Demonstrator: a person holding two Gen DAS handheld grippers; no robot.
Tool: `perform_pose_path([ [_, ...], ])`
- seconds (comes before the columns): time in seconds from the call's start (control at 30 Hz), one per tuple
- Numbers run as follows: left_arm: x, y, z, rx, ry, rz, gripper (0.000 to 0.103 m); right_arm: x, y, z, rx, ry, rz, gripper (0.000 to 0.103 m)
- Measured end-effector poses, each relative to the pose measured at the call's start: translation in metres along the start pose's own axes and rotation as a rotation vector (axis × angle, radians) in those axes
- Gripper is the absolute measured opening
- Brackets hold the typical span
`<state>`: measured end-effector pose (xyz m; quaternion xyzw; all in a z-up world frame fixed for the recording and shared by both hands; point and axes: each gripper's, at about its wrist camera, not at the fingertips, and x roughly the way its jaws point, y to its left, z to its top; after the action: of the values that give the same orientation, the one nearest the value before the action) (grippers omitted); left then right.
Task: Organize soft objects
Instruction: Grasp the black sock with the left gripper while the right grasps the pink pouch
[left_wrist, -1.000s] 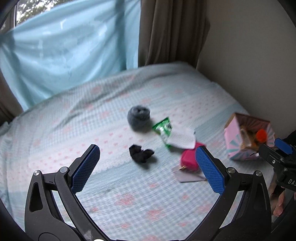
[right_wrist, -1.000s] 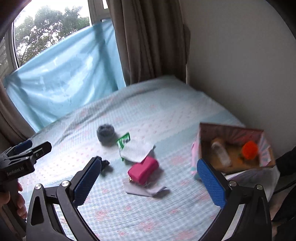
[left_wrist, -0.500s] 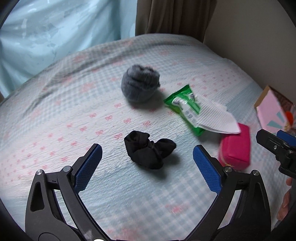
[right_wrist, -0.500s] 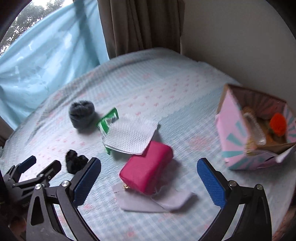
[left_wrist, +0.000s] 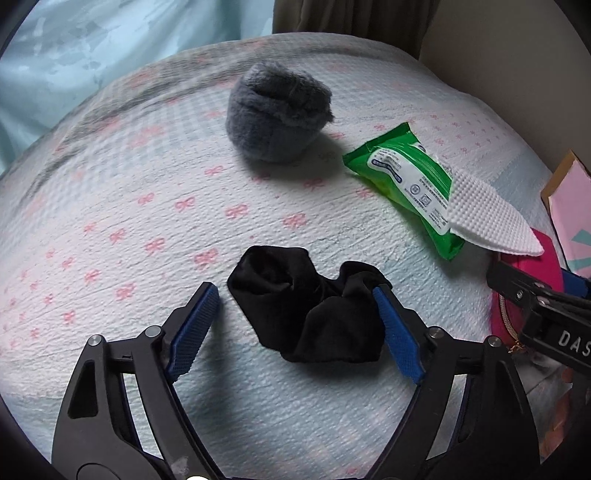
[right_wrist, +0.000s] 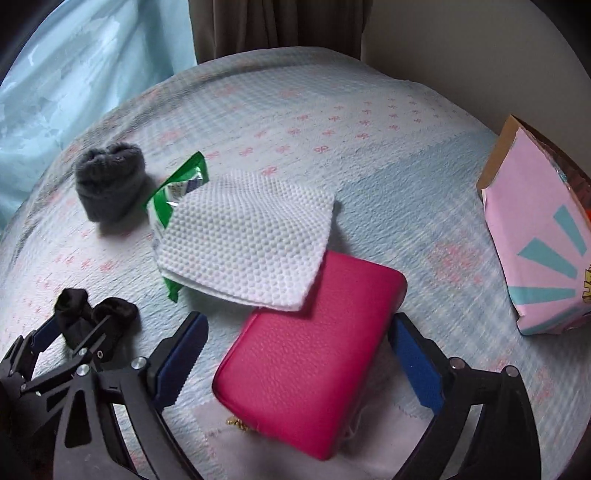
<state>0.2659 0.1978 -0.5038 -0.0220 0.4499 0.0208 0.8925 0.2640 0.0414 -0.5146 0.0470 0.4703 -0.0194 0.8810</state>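
A crumpled black sock (left_wrist: 310, 306) lies on the bed between the open fingers of my left gripper (left_wrist: 295, 325); the right fingertip (left_wrist: 384, 302) touches its edge. It also shows in the right wrist view (right_wrist: 92, 317). A pink leather pouch (right_wrist: 310, 354) lies between the open fingers of my right gripper (right_wrist: 299, 354), on a pale cloth (right_wrist: 229, 446). A white textured cloth (right_wrist: 247, 236) overlaps the pouch and a green wipes pack (left_wrist: 406, 184). A grey fuzzy sock ball (left_wrist: 277, 110) sits farther back.
A pink cardboard box (right_wrist: 543, 251) stands at the right near the wall. The bed cover (left_wrist: 147, 221) is pale blue with pink bows. A blue sheet (right_wrist: 74, 74) and brown curtain (right_wrist: 277, 26) hang behind the bed.
Both grippers have dropped closer to the bed. The left one now straddles the black sock; the right one now straddles the pink pouch.
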Motion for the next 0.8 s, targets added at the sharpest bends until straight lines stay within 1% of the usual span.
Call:
perform_pose_path([
  [0.03,0.000,-0.003,-0.001,0.013,0.000,0.004,0.076,0.002,0.000,-0.001,0.004,0.009,-0.009,0.090],
  [0.07,0.001,-0.005,-0.001,0.023,-0.001,0.007,0.075,0.004,-0.001,-0.001,0.007,0.018,-0.018,0.084],
  [0.1,0.001,-0.006,-0.001,0.033,-0.003,0.010,0.072,0.007,-0.003,-0.002,0.014,0.030,-0.019,0.080],
  [0.13,0.001,-0.007,-0.001,0.041,-0.006,0.010,0.066,0.009,-0.004,-0.003,0.025,0.036,-0.009,0.079],
  [0.17,0.000,-0.008,-0.001,0.046,-0.011,0.004,0.063,0.009,-0.005,-0.004,0.038,0.037,-0.001,0.078],
  [0.23,-0.001,-0.009,-0.001,0.058,-0.015,-0.003,0.046,0.010,-0.004,-0.003,0.041,0.034,-0.002,0.075],
  [0.27,-0.002,-0.010,0.000,0.064,-0.015,-0.005,0.042,0.009,-0.003,-0.003,0.043,0.031,-0.002,0.072],
  [0.33,-0.003,-0.010,0.001,0.071,-0.014,-0.012,0.031,0.006,-0.003,-0.003,0.053,0.030,0.005,0.067],
  [0.4,-0.003,-0.008,0.003,0.075,-0.009,-0.018,0.026,0.003,-0.004,-0.002,0.067,0.028,0.017,0.061],
  [0.43,-0.004,-0.008,0.005,0.073,-0.008,-0.022,0.024,0.001,-0.004,-0.002,0.073,0.025,0.023,0.060],
  [0.6,-0.010,-0.004,0.011,0.057,-0.013,-0.023,0.022,-0.005,-0.009,0.002,0.086,0.023,0.048,0.051],
  [0.8,-0.034,-0.003,0.019,0.019,-0.035,-0.022,0.022,-0.021,-0.019,0.005,0.111,0.012,0.062,0.049],
])
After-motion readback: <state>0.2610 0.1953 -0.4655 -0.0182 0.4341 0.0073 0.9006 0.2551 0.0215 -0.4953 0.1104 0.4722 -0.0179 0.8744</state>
